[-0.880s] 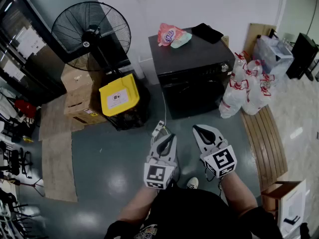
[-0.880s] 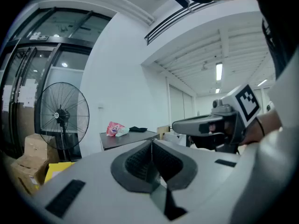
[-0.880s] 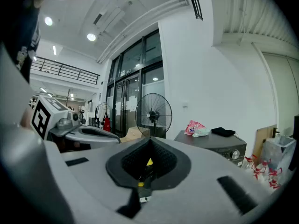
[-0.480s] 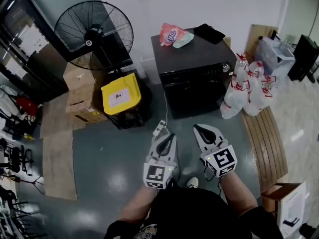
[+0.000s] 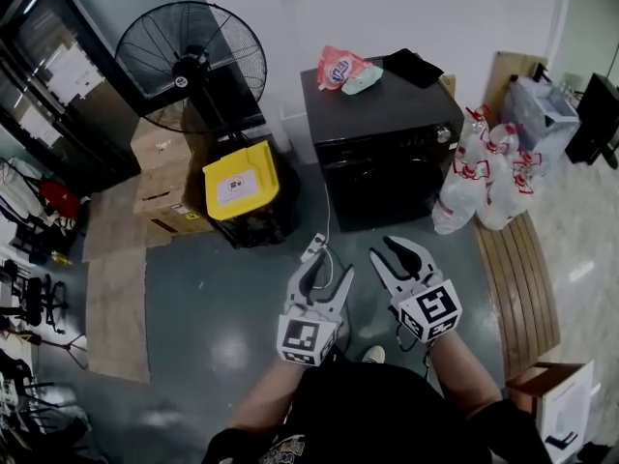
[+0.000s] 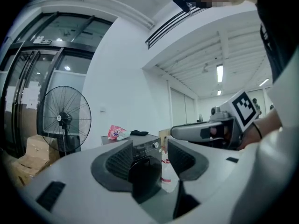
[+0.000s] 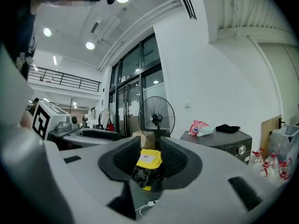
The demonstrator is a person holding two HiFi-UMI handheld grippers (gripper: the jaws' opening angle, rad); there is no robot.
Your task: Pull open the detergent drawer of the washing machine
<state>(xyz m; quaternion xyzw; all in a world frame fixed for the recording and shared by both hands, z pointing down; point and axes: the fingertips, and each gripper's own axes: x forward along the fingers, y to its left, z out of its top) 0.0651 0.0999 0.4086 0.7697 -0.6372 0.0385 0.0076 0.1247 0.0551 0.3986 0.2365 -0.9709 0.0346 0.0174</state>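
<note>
Washer (image 5: 387, 158): black, against the white wall, front turned to the person, well ahead of both hand-held grippers.
Drawer: somewhere in the washer's top front strip, too small to pick out; the strip looks flush.
Knob (image 5: 445, 133): at the strip's right end.
Bin (image 5: 239, 177): yellow lid, on the floor left of the washer.
Left hand-held gripper (image 5: 330, 267): held level, jaws wide apart, nothing in them; the washer shows far off through the gap.
Right hand-held gripper (image 5: 382, 249): level, just beside the left one, jaws apart but narrower, nothing in them; the bin shows far off through the gap.
Washer top: pink bag (image 5: 337, 68) and black cloth (image 5: 412, 66) near the wall.
Fan (image 5: 191, 58): stands behind the bin.
Bottles (image 5: 484, 172): wrapped packs on the floor right of the washer.
</note>
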